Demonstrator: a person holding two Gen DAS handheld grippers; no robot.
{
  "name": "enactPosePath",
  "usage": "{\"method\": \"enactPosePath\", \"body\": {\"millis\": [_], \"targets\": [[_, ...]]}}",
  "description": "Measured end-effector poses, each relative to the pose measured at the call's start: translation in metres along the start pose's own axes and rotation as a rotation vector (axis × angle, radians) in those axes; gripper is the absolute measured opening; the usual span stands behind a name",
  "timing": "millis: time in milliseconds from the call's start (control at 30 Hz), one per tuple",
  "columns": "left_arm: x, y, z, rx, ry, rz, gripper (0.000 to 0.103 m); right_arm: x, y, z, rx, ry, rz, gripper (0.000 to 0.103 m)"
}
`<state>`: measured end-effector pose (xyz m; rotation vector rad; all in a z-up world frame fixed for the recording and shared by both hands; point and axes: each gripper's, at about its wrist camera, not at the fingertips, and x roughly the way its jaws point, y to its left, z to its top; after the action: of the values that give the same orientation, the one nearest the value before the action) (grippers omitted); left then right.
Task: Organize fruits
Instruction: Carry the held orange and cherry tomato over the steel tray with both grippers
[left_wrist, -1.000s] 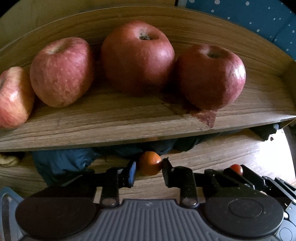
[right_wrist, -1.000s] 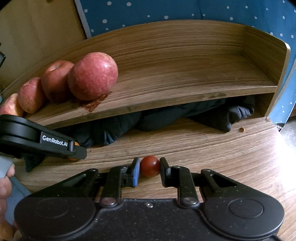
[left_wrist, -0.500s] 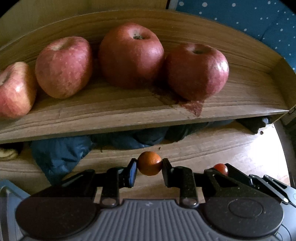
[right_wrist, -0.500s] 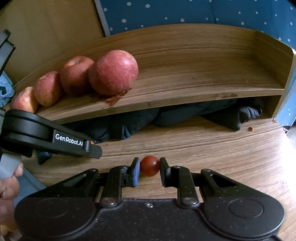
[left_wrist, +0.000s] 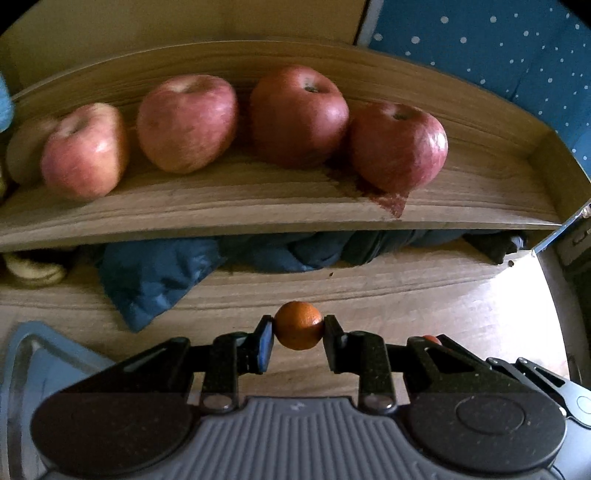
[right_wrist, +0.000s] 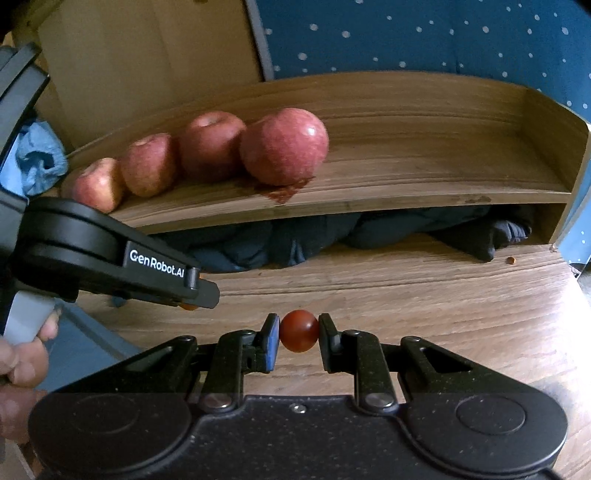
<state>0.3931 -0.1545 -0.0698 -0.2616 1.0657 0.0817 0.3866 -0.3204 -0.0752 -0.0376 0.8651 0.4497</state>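
My left gripper (left_wrist: 298, 330) is shut on a small orange fruit (left_wrist: 298, 325), held above the wooden tabletop (left_wrist: 461, 306). My right gripper (right_wrist: 297, 332) is shut on a small red cherry tomato (right_wrist: 298, 330); a bit of that tomato (left_wrist: 430, 339) shows at the right in the left wrist view. Several red apples (left_wrist: 298, 114) sit in a row on the left half of the wooden shelf (left_wrist: 258, 206). From the right wrist, the same apples (right_wrist: 283, 146) lie left of centre and the left gripper's body (right_wrist: 110, 254) crosses the left side, hiding most of its orange fruit.
Dark blue cloth (left_wrist: 155, 277) is stuffed under the shelf. The shelf's right half (right_wrist: 443, 166) is bare wood with an upright end wall (right_wrist: 554, 140). A blue-grey tray (left_wrist: 44, 362) lies at lower left. A reddish stain (left_wrist: 388, 201) marks the shelf by the rightmost apple. A hand (right_wrist: 22, 354) grips the left gripper.
Both grippers have pulled back and risen a little, so the shelf and apples look smaller and farther. Each keeps its fruit clamped.
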Motion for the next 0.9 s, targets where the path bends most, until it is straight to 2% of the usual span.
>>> {"method": "enactPosePath", "body": {"millis": [300, 667, 700, 900], "targets": [[-0.022, 0.039, -0.023, -0.047, -0.016, 0.01, 0.031, -0.011, 0.031, -0.009, -0.042, -0.001, 0.046, 0.024], [-0.039, 0.085, -0.037, -0.118, -0.037, 0.027, 0.031, -0.019, 0.073, -0.018, -0.119, -0.001, 0.115, 0.024], [-0.048, 0.079, -0.038, -0.125, -0.04, 0.031, 0.031, -0.021, 0.076, -0.019, -0.127, 0.0, 0.122, 0.024], [-0.059, 0.101, -0.048, -0.178, -0.051, 0.051, 0.031, -0.026, 0.098, -0.027, -0.176, 0.008, 0.165, 0.024]]}}
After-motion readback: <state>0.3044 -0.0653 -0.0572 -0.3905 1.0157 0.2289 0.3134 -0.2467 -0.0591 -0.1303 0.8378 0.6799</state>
